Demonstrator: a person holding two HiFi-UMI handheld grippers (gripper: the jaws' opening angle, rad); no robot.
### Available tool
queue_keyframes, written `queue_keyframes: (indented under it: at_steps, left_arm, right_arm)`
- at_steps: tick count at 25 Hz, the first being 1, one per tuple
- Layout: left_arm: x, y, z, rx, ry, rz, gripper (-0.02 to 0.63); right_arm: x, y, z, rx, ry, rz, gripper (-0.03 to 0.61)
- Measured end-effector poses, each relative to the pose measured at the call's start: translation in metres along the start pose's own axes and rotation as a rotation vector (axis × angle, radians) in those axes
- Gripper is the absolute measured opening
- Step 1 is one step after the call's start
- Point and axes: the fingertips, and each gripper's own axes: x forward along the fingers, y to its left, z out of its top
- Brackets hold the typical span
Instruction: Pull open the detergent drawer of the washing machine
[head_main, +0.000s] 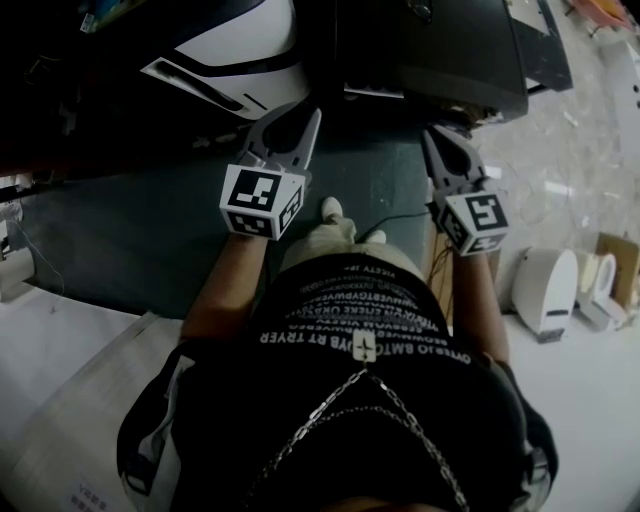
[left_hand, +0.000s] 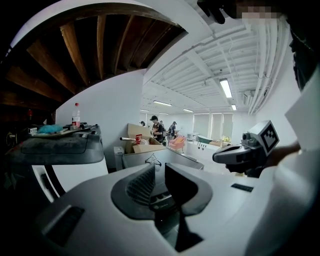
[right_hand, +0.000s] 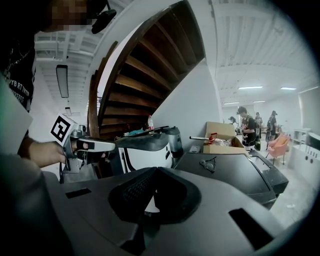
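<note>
The washing machine, white with a dark top, stands ahead and to the left; its detergent drawer cannot be made out. It shows at the left of the left gripper view and mid-frame in the right gripper view, with a bottle on top. My left gripper is held out in the air short of the machine, its jaws a little apart with nothing between them. My right gripper hangs beside it, clear of everything, jaws closed together and empty.
A dark flat-topped appliance with a wire object lying on it stands right of the washing machine. A cardboard box sits behind it. A wooden staircase rises overhead. A dark mat covers the floor; white units stand at the right.
</note>
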Motion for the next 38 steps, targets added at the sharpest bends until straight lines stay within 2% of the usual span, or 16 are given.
queue_keyframes:
  at_steps: [10,15,20,25,28,33,38]
  left_arm:
    - [0.015,0.048,0.003,-0.002,-0.015,-0.037,0.044]
    - [0.014,0.059,-0.008,-0.006,0.002,-0.068,0.044]
    - [0.014,0.055,-0.013,-0.010,0.005,-0.110,0.044]
    - [0.014,0.048,-0.018,-0.003,0.012,-0.136,0.044]
    - [0.017,0.040,-0.022,-0.002,0.020,-0.147,0.044]
    - [0.023,0.039,-0.030,-0.002,0.045,-0.139,0.044]
    - [0.037,0.039,-0.043,-0.015,0.074,-0.115,0.044]
  right_arm:
    - [0.040,0.005,0.012,-0.036,0.014,-0.051,0.003]
    - [0.050,0.013,0.017,-0.066,0.015,-0.071,0.003]
    - [0.047,0.021,0.020,-0.086,0.036,-0.089,0.003]
    - [0.038,0.023,0.021,-0.054,0.034,-0.108,0.003]
    - [0.032,0.017,0.014,-0.090,0.047,-0.109,0.003]
    - [0.035,0.009,0.006,-0.040,0.058,-0.112,0.003]
    - [0.040,-0.012,-0.012,-0.048,0.073,-0.095,0.003]
